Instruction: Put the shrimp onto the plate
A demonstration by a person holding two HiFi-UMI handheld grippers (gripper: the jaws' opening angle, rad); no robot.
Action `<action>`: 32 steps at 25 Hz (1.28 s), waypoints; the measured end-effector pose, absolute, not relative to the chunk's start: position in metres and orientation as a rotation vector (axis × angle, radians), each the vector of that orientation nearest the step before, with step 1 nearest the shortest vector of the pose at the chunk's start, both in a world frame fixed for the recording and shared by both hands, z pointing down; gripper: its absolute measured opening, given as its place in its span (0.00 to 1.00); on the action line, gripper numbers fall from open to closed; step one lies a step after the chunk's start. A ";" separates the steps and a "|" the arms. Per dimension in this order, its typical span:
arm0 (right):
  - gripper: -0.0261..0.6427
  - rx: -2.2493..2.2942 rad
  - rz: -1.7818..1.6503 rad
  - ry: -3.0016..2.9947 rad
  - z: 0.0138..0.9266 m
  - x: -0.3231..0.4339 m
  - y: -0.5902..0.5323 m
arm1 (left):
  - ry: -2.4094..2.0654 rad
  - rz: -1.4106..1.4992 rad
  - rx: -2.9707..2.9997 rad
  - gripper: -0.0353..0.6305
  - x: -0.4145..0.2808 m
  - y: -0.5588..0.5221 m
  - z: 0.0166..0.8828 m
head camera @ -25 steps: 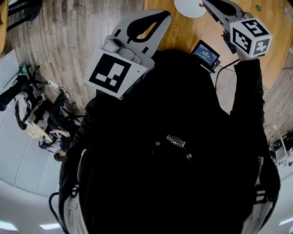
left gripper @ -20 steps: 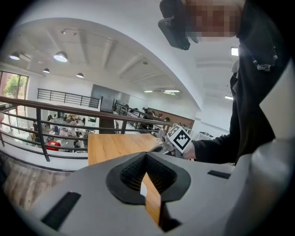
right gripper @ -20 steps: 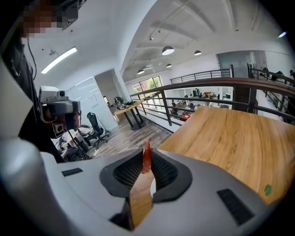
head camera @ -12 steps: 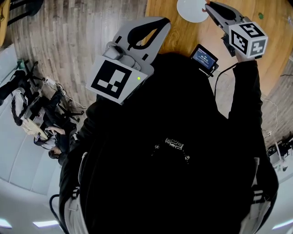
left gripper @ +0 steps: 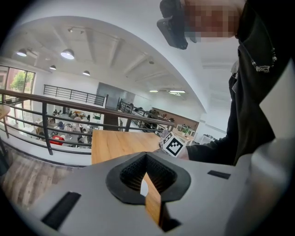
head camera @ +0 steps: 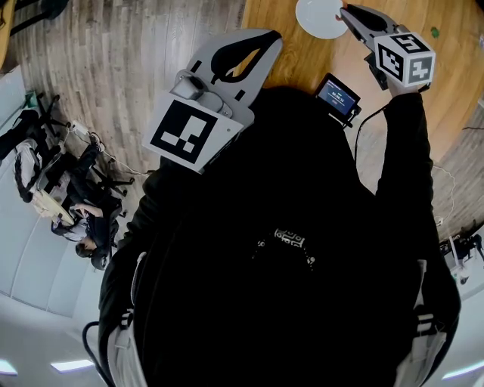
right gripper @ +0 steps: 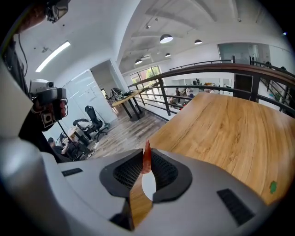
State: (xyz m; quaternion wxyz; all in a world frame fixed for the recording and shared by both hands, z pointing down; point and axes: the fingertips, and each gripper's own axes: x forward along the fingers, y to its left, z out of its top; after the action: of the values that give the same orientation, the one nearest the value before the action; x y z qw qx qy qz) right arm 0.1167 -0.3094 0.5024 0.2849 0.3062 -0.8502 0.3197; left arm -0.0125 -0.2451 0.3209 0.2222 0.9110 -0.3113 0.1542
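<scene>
A thin red shrimp (right gripper: 146, 159) stands pinched between the pads of my right gripper (right gripper: 146, 153), which is shut on it. In the head view my right gripper (head camera: 346, 11) reaches over the wooden table (head camera: 295, 57), its tip at the right rim of the white plate (head camera: 318, 17). Part of the plate (right gripper: 148, 185) shows through the gap below the shrimp. My left gripper (head camera: 266, 36) hangs at the table's left edge, away from the plate. Its jaws (left gripper: 146, 157) are shut with nothing between them.
A small device with a lit screen (head camera: 338, 94) sits at the table's near edge, close to my right arm. A small green thing (head camera: 434, 32) lies on the table to the right, also seen in the right gripper view (right gripper: 273, 186). A railing (right gripper: 207, 76) runs beyond the table.
The head view has shifted a little, and more of the plate shows. My right gripper's cube has edged slightly left, with the tip still at the plate's rim. The left gripper has barely moved.
</scene>
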 end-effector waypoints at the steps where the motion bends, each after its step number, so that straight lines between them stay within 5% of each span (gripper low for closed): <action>1: 0.14 0.815 0.860 -2.269 0.505 0.116 -0.310 | -0.865 0.423 2.512 0.06 -0.013 -0.246 0.321; 32: 0.14 0.679 0.921 -2.042 0.631 0.120 -0.290 | -0.947 0.395 2.382 0.06 -0.034 -0.241 0.347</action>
State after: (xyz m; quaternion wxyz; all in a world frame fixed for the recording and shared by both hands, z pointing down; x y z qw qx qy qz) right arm 0.1202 -0.2903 0.6306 0.3900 0.2672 -0.8033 0.3624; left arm -0.0338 -0.2409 0.3471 0.2707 0.8841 -0.3516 0.1465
